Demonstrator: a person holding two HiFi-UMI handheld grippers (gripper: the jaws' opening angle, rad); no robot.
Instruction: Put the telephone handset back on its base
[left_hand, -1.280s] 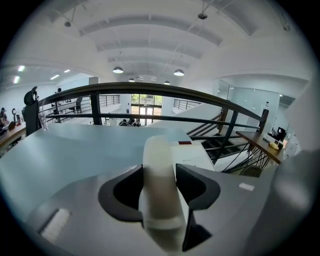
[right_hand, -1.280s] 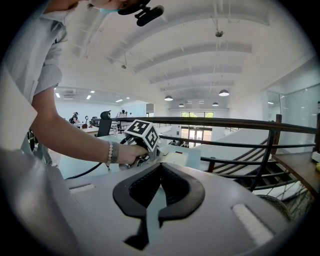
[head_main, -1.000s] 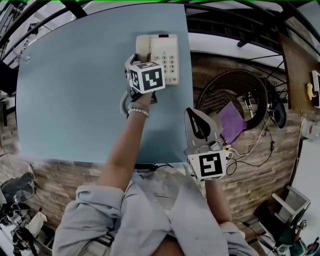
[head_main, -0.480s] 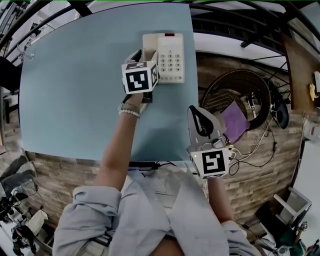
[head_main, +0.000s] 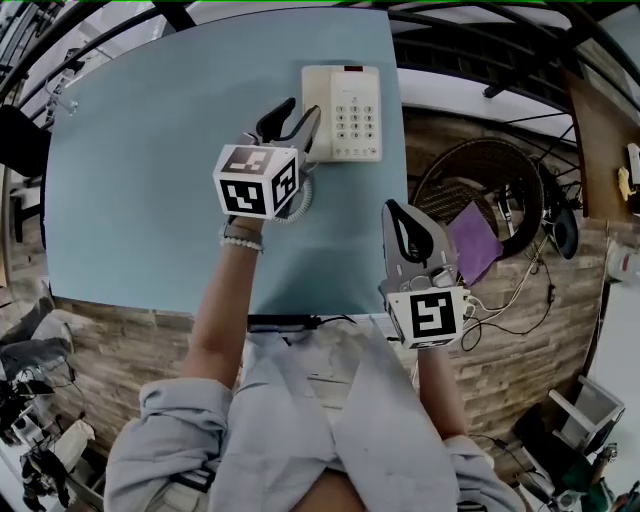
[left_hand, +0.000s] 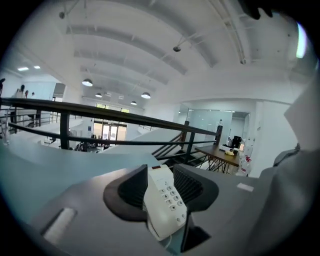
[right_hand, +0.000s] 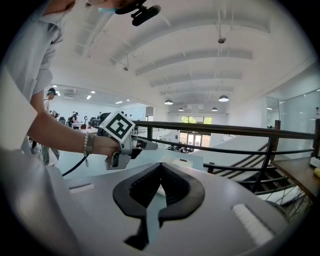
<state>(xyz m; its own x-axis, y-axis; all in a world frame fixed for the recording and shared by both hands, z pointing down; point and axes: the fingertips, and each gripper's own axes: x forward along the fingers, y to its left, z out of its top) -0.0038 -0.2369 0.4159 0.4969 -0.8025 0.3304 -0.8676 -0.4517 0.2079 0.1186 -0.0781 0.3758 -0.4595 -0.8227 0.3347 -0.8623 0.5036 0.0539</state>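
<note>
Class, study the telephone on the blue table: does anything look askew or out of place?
Nothing stands out. The handset lies on its base, which sits flat on the table near its edge; the coiled cord trails beside it.

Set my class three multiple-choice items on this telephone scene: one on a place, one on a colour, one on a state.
1. Where on the table does the telephone stand?
A. At its centre
B. Near its far right corner
C. At the near edge, by the person

2. What colour is the table top?
A. Red
B. Black
C. Light blue

3. How do the jaws of the right hand-held gripper stand?
A. Together, holding nothing
B. Wide apart
C. Clamped on the telephone

Key:
1 B: the head view shows it by the far right corner.
2 C: the top is plainly light blue in the head view.
3 A: the right gripper view shows the tips meeting with nothing between them.
</note>
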